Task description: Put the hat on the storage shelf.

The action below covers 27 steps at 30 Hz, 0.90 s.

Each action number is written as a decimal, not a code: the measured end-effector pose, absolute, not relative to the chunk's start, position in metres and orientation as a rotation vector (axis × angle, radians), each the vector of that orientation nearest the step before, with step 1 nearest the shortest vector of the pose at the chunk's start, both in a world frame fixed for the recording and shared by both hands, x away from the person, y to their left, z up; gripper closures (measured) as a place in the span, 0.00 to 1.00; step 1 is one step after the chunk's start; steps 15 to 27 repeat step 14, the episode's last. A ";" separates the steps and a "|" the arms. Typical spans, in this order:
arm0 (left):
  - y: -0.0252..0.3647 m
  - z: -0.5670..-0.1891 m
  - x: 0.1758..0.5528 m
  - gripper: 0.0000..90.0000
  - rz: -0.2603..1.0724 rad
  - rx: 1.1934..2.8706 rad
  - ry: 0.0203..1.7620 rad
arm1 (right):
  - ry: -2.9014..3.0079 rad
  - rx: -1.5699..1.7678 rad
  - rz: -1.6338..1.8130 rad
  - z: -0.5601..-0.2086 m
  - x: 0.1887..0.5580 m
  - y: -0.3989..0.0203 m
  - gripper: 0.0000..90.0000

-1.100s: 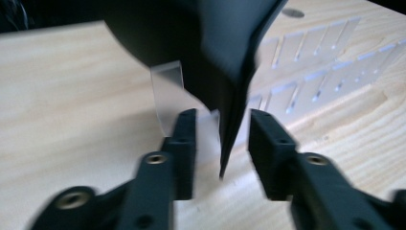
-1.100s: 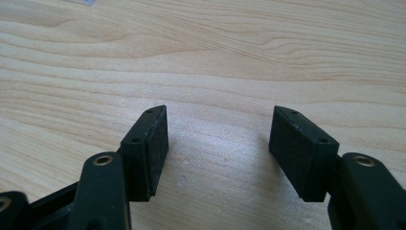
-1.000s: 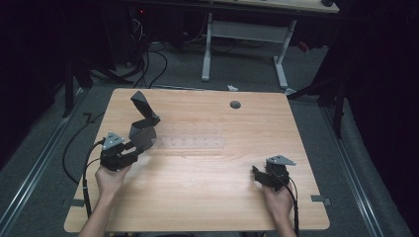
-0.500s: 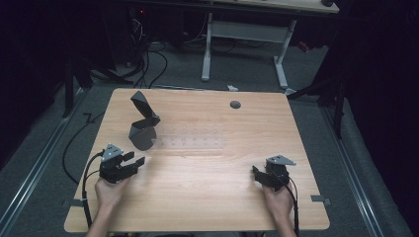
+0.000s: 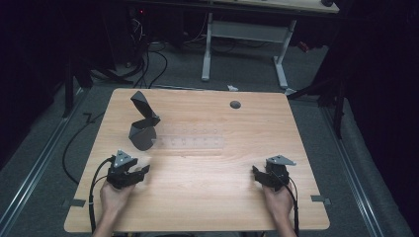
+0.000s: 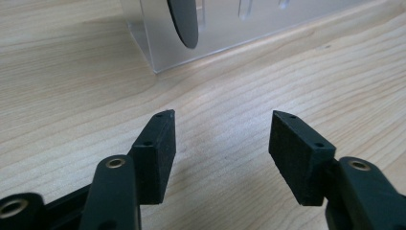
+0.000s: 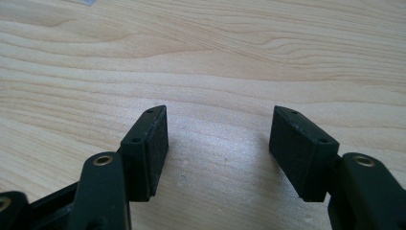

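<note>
On the left of the high view, the left gripper (image 5: 138, 173) sits low over the near part of the worktop (image 5: 207, 207), its jaws apart with nothing between them; they have just been opening. Just beyond it, near the left edge, a dark grey folded piece (image 5: 143, 129) stands in the left end of a clear acrylic rack (image 5: 190, 143) that runs across the middle of the worktop. The piece is well apart from the left gripper, so it looks already set in place and let go: the placing step seems done, and what is left, as far as I can judge, is only to draw the hands off or to fetch something else. The other slots of the rack look unfilled, though the clear plastic is hard to read from above.

Further right, a small dark round mark (image 5: 235, 104) lies near the far edge. At the near right, the right gripper (image 5: 259, 176) rests over bare wood, its jaws also apart and holding nothing.

The left gripper view gives what the high view cannot: the corner of the clear rack (image 6: 158, 52) seen close, with the dark rounded lower edge of the piece (image 6: 184, 24) hanging inside its walls, and bare wood between the 2 black jaws. The right gripper view shows plain wood grain in front of its open jaws. The high view alone shows the full shape of the folded piece, both hands together, and the floor, cables and second table beyond.
</note>
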<state>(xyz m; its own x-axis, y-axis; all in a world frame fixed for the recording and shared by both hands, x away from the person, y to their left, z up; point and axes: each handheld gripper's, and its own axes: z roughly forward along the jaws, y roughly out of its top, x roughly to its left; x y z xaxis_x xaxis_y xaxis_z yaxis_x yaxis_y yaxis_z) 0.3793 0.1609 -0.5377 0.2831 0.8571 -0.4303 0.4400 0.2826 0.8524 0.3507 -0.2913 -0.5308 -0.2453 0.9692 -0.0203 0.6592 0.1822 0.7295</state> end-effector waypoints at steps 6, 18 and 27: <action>0.158 -0.547 0.381 0.42 0.473 1.380 1.356 | 1.975 1.528 0.838 -0.531 0.351 -0.291 0.43; 0.159 -0.547 0.382 0.34 0.468 1.370 1.378 | 1.976 1.526 0.839 -0.531 0.351 -0.291 0.43; 0.159 -0.547 0.382 0.34 0.468 1.370 1.378 | 1.976 1.526 0.839 -0.531 0.351 -0.291 0.43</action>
